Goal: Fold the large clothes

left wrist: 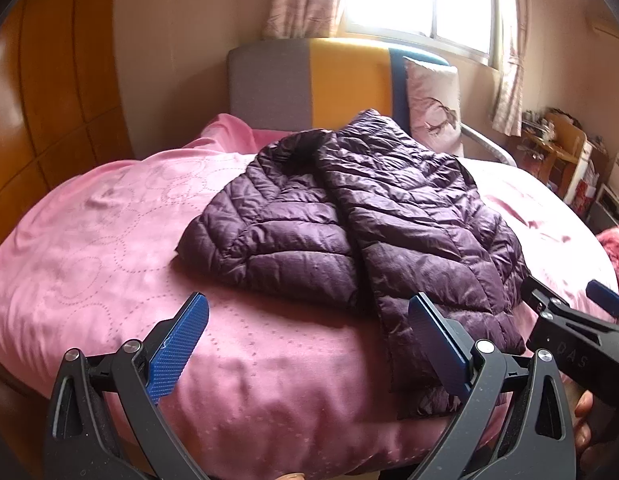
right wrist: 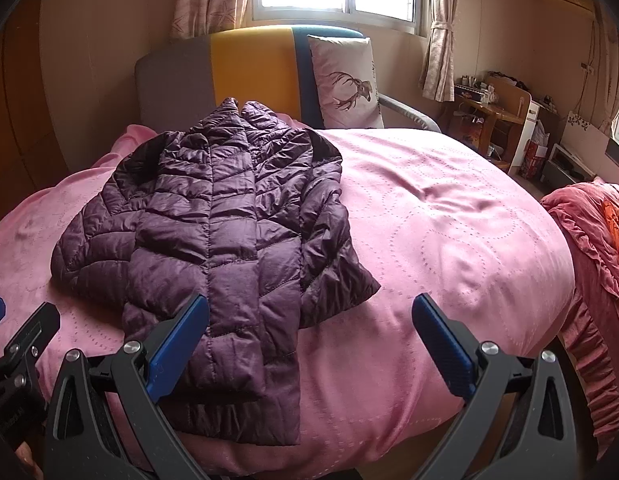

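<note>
I hover both grippers, left (left wrist: 309, 344) and right (right wrist: 309, 344), fingers spread, near the purple puffer jacket's (right wrist: 213, 232) hem, ready to fold.

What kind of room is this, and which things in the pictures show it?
Most likely a home bedroom. A bed with a pink quilted cover fills the view, a grey, yellow and blue padded headboard stands behind it, and a deer-print pillow leans there. A purple quilted puffer jacket lies on the bed.
</note>
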A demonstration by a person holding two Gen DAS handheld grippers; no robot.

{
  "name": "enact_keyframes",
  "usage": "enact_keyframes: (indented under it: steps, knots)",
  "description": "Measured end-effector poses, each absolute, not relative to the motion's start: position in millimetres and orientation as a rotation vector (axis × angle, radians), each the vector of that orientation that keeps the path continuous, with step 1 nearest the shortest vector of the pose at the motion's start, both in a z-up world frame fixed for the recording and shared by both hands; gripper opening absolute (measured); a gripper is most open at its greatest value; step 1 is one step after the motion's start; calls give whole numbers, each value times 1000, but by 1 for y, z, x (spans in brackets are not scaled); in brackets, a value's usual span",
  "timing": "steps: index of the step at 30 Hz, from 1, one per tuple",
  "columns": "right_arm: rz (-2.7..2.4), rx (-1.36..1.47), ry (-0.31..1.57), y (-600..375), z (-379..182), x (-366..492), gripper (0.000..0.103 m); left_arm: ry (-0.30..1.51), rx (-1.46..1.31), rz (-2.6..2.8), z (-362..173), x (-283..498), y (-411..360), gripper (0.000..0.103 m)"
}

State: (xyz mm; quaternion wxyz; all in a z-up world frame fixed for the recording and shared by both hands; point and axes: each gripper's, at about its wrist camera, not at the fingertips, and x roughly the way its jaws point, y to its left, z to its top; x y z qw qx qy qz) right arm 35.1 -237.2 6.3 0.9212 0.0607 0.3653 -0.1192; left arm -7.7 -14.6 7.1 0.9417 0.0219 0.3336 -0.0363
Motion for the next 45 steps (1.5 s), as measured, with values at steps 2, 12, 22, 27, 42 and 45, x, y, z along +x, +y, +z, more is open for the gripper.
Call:
enact_keyframes:
  steps: [2,12,22,27,42,45]
  knots:
    - [-268,138,747,-248,6,36,101,678,82,-122,6,-6,-25,99]
    - [-398,257,761,-317,-3,38,101,685,364,-395,-24,14,-120,99]
    - [-155,262,771,-289,-5,77,85,780,165,-517,-30,46,-82,2]
    - [-26,234,841,-260,-21,112,69,751,-47,-458,1,75,-23,1]
    - [189,-45,967,-179,-58,148,16,786,-481,140,-4,223,219,0]
    - [168,-11,931,-214,-37,145,9,812,-476,247,-8,240,244,0]
